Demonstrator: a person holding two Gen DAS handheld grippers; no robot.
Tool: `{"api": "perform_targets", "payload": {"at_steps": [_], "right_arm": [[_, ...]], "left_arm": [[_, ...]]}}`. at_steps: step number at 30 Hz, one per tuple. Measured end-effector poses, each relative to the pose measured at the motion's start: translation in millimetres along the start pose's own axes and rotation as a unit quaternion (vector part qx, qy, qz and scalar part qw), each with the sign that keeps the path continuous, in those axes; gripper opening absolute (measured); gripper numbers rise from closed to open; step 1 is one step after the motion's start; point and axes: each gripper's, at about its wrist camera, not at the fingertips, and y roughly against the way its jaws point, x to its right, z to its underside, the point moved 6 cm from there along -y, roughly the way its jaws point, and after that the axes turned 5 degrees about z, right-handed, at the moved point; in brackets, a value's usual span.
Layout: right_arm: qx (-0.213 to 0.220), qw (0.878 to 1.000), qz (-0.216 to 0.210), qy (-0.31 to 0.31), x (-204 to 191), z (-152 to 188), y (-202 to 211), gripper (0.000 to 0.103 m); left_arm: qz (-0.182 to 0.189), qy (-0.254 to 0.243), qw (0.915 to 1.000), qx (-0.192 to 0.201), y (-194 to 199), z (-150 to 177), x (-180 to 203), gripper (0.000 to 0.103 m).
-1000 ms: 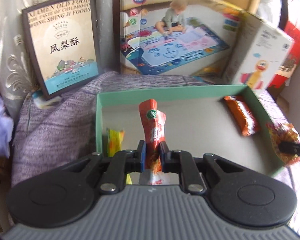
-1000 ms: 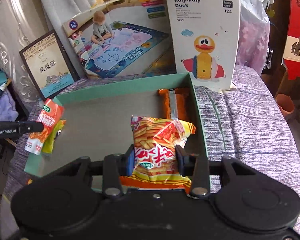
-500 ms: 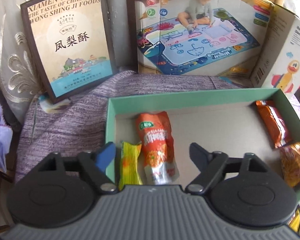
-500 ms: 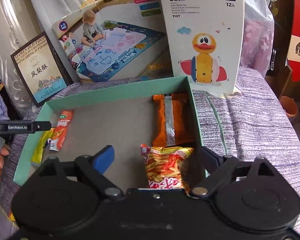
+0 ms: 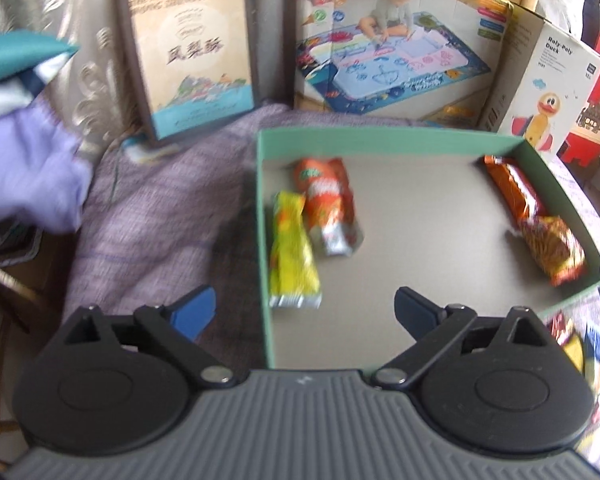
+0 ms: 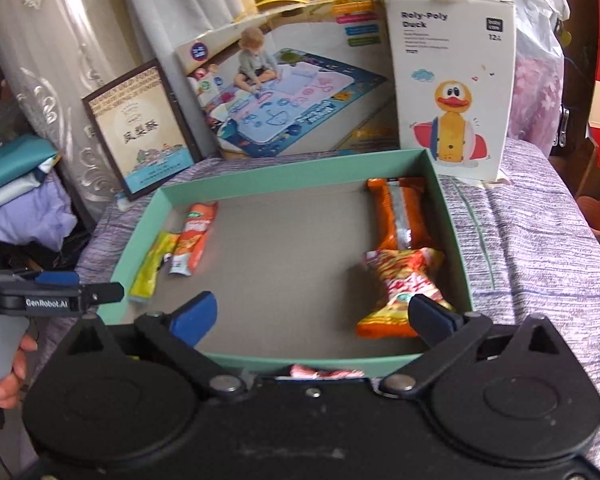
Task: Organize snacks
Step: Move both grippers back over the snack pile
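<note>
A green-walled box (image 5: 380, 138) (image 6: 292, 176) lies on purple cloth. Along its left wall a yellow packet (image 5: 292, 248) (image 6: 152, 268) and a red-orange pouch (image 5: 328, 204) (image 6: 194, 236) lie side by side. By the right wall are an orange packet (image 5: 512, 188) (image 6: 396, 212) and, nearer me, a fries-printed bag (image 5: 552, 248) (image 6: 404, 284). My left gripper (image 5: 304, 306) (image 6: 112, 292) hangs over the box's near left corner, jaws opening, holding nothing. The right gripper (image 6: 312, 312) is over the front edge, jaws opening and empty, its right finger in front of the bag.
Behind the box lean a framed pastry box (image 5: 192, 52), a play-mat box (image 5: 384, 60) and a Roly-Poly Duck box (image 6: 452, 92). More snack packets (image 6: 324, 372) (image 5: 568, 336) lie outside the front wall. Folded clothes (image 5: 24, 168) are piled at the left. A hand (image 6: 12, 360) holds the left gripper.
Both grippers opened and let go. The red-orange pouch now lies flat beside the yellow packet, the fries bag by the right wall. Both grippers drew back toward the front edge.
</note>
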Motion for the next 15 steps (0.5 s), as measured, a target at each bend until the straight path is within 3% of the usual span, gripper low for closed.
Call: {"api": "perform_targets", "payload": {"at_steps": [5,9,11,14,15], "right_arm": [[-0.003,1.0,-0.007,0.0,-10.6,14.1,11.6,0.103],[0.001,1.0,0.011,-0.004,-7.4,29.4,19.1,0.103],[0.004,1.0,0.019,-0.012,0.6,34.9,21.0,0.098],[-0.008,1.0,0.017,-0.019,10.1,44.1,18.5,0.072],[-0.015,1.0,0.014,-0.018,12.8,48.2,16.1,0.055]], "left_arm": [[0.008,0.002,0.9999,-0.012,15.6,32.5,-1.4,0.098],[0.019,-0.02,0.9994,-0.021,19.8,51.8,15.7,0.098],[0.028,-0.031,0.9988,-0.024,21.4,60.2,28.2,0.098],[0.051,-0.047,0.9969,-0.038,20.6,72.9,49.5,0.098],[0.06,-0.049,0.9961,-0.042,20.7,77.4,56.7,0.098]]}}
